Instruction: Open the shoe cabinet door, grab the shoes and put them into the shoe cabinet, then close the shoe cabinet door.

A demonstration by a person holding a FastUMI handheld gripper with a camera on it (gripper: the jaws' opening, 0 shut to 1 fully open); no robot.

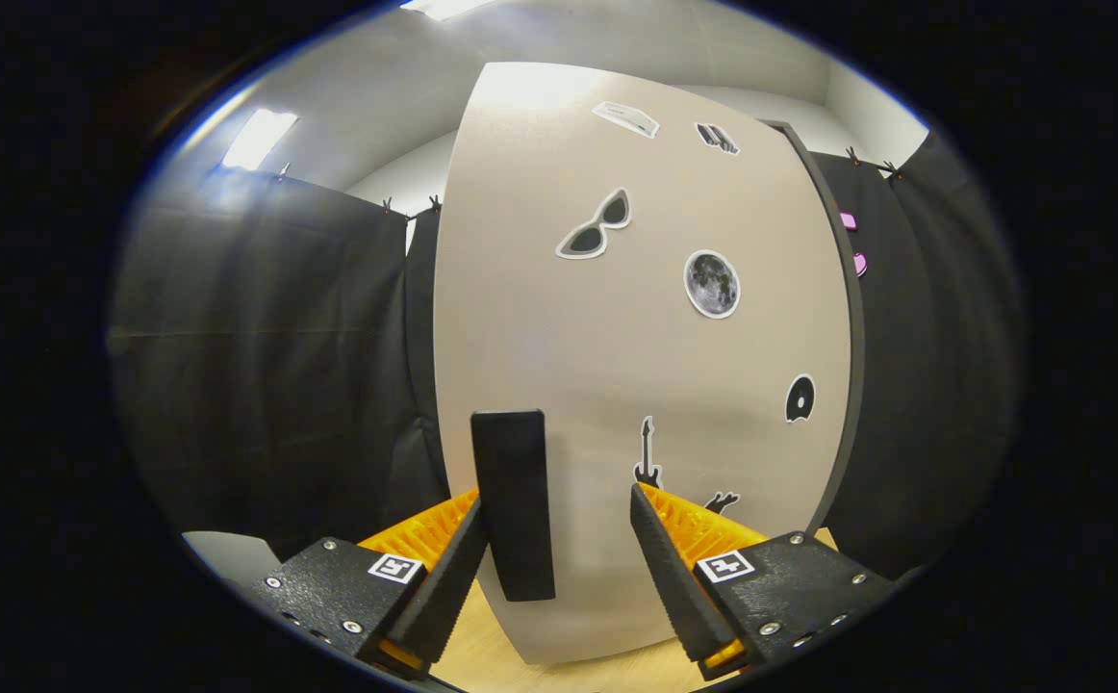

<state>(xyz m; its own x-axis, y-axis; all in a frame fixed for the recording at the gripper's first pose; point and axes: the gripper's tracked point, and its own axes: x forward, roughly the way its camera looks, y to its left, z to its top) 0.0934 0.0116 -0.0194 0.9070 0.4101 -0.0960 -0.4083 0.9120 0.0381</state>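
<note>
The shoe cabinet door [636, 337] is a tall beige panel with stickers on it, standing right in front of me. Its black bar handle [514, 500] is mounted upright near the door's left edge. My gripper [559, 539] is open, and the handle stands between its fingers, close against the left finger [448, 577] and well apart from the right finger [679, 577]. A dark edge runs down the door's right side. No shoes are in sight.
Black cloth walls hang to the left and right of the cabinet. A strip of light wooden floor [492, 654] lies under the fingers. A pale grey object [232, 558] sits low at the left.
</note>
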